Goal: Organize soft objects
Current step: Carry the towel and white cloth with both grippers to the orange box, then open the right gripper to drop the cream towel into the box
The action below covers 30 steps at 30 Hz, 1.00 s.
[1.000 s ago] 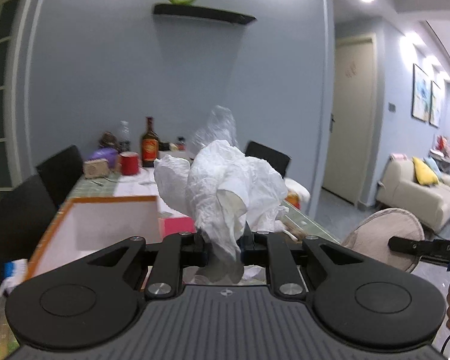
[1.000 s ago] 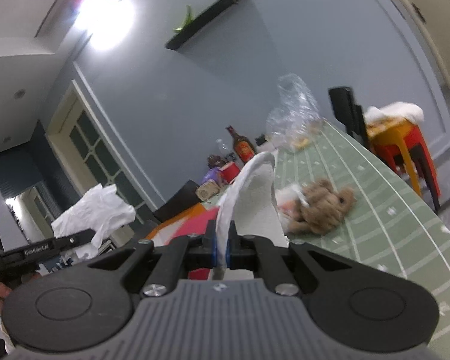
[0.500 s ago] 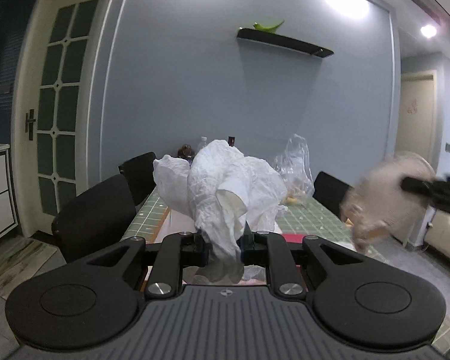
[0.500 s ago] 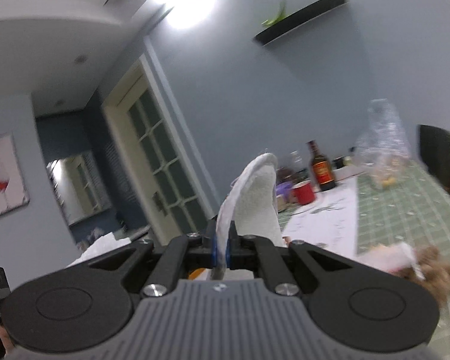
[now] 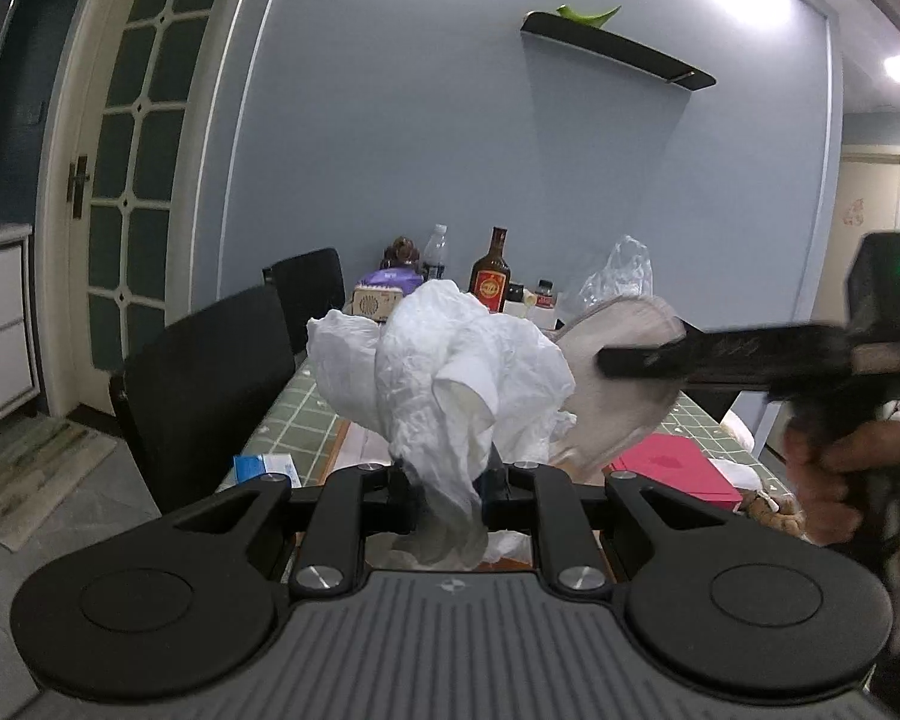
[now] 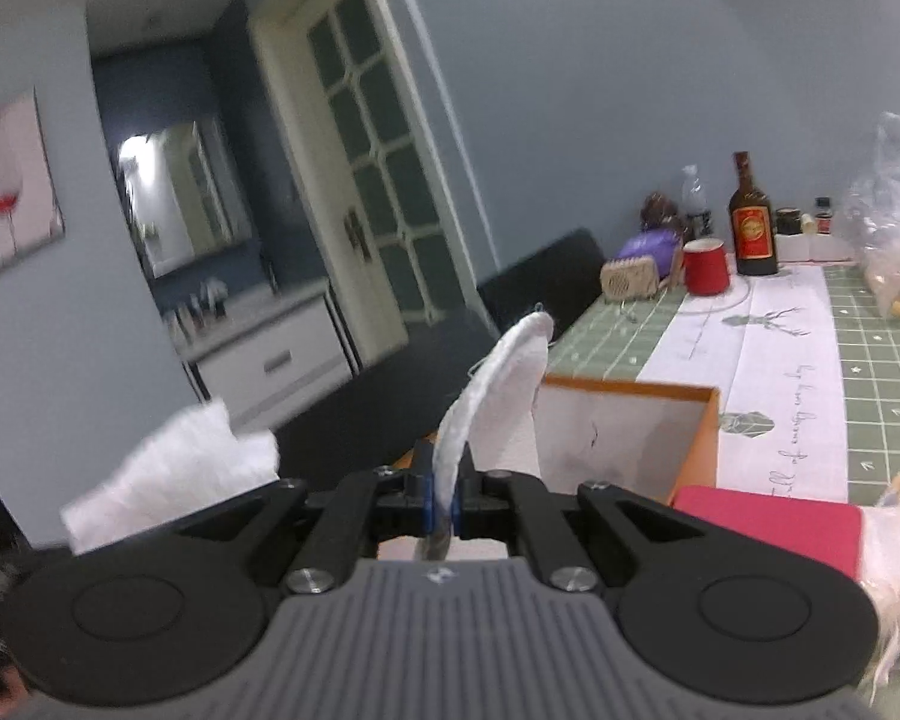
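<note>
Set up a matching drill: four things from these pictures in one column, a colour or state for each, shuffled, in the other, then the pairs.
Things
1. crumpled white bag
2. flat round pad
3. mug
4. open box

States
A. red, standing on the table
B. clamped in the left gripper
C. orange rim, white inside
D. clamped in the right gripper

Pairs: 1-B, 2-D, 3-A, 4-C

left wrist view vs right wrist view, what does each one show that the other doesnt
Only the left wrist view shows the wall shelf with a green ornament, and the left gripper shut on crumpled white plastic.

Only the right wrist view shows the orange box, the red cup, the wall picture, and the right gripper shut on a flat white pad.

Both show the green tablecloth, brown bottle, clear bag, red-pink item, black chairs and the glazed door.
</note>
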{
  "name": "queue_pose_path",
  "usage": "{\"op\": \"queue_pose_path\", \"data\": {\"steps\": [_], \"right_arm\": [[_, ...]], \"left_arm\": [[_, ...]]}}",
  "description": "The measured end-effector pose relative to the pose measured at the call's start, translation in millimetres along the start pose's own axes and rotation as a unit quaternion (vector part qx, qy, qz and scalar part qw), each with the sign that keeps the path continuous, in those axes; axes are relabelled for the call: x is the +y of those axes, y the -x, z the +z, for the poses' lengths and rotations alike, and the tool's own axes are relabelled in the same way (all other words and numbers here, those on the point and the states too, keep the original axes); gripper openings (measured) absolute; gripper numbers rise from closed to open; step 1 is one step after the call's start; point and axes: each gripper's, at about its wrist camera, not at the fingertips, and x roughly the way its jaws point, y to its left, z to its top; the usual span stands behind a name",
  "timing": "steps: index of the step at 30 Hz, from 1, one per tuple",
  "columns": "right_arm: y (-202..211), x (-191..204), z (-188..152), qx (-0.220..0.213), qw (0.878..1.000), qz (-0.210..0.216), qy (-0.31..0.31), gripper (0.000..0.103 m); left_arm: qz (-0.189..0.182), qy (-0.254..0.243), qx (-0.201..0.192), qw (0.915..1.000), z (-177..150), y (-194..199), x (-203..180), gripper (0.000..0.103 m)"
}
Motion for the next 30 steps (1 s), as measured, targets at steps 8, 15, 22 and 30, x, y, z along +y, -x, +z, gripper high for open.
{"op": "queue_pose_path", "data": {"steps": [8, 15, 22, 30], "right_arm": [[-50, -15, -4, 0.022, 1.0, -0.007, -0.004, 0.003], [-73, -22, -16, 0.055, 0.998, -0.021, 0.009, 0.008], [-61, -19, -19, 0.019, 0.996, -0.05, 0.067, 0.076], [-17, -63, -14, -0.069, 0.997, -0.008, 0.045, 0.1]], "left_arm": [[-0.001, 0.013, -0.007, 0.9999, -1, -10, 12, 0.02], [0.002, 0.03, -0.001, 0.9996, -6, -17, 12, 0.02], [0.004, 0.025, 0.022, 0.9994, -6, -34, 2, 0.02], [0.018, 0.009, 0.024, 0.9995, 8, -43, -22, 0.02]]}}
